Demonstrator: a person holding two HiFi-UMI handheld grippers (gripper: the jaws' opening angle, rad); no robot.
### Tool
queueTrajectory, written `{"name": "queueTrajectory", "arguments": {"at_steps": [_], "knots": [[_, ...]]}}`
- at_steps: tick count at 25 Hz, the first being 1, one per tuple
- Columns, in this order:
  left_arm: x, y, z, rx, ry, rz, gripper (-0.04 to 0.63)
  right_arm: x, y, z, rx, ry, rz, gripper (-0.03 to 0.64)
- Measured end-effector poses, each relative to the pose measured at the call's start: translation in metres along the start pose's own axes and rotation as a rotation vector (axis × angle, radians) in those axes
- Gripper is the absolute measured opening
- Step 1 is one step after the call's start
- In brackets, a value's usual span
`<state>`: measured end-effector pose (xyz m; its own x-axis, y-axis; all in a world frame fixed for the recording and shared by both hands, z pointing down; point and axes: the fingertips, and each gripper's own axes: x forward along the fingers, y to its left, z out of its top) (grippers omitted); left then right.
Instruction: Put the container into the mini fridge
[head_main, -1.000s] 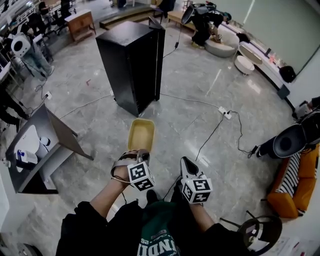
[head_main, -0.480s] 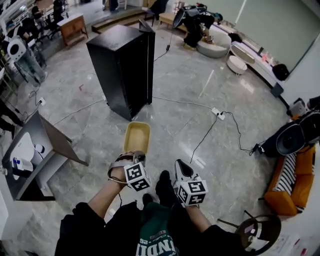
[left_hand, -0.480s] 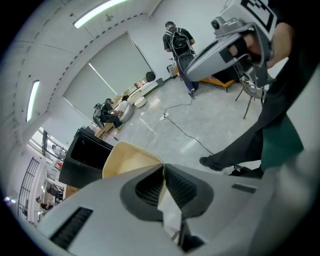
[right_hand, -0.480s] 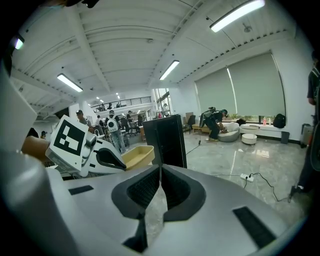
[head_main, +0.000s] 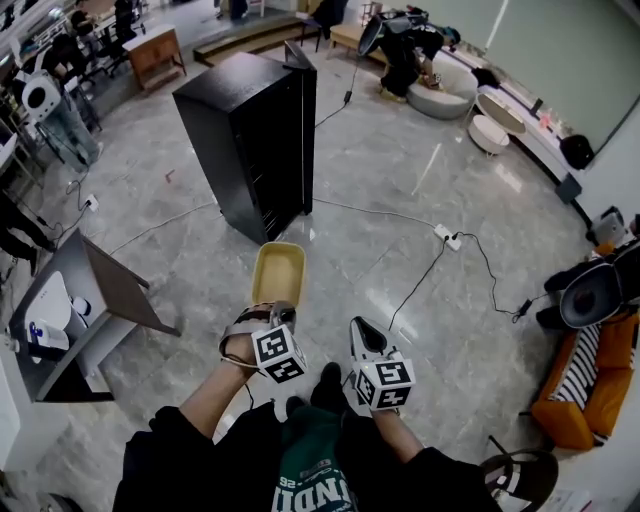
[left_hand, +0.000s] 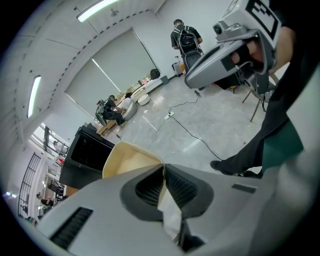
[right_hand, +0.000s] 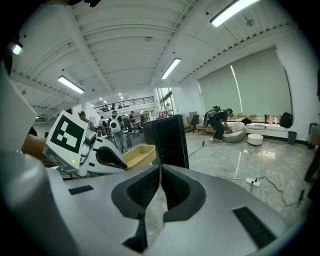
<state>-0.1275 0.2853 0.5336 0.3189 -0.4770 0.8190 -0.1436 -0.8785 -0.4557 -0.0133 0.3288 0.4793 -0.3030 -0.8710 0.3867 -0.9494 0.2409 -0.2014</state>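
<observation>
Left gripper (head_main: 272, 312): clamped on container (head_main: 278, 272) rim.
Right gripper (head_main: 362, 330): jaws together, empty.
Risk: single-edge pinch may slip before mini fridge (head_main: 250, 130), at 12 o'clock.

Container (head_main: 279, 272) projects forward from the left gripper's (head_main: 279, 310) fingertips, its near rim between them. Mini fridge (head_main: 250, 140) stands on the floor (head_main: 400, 180) beyond the container. Right gripper (head_main: 359, 327) sits just right of the left gripper. Power strip (head_main: 447, 238) lies ahead-right of its fingertips.
</observation>
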Motion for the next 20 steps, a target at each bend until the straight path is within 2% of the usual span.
{"name": "queueTrajectory", "arguments": {"at_steps": [10,20], "knots": [[0.032,0.041,0.021,-0.041,0.047,0.018,0.023,0.045,-0.038,0.02,-0.003,0.017,0.068,0.035],[0.052,0.062,0.047,-0.094,0.077,0.033,0.021,0.066,-0.07,0.028,-0.018,0.044,0.127,0.035]]}}
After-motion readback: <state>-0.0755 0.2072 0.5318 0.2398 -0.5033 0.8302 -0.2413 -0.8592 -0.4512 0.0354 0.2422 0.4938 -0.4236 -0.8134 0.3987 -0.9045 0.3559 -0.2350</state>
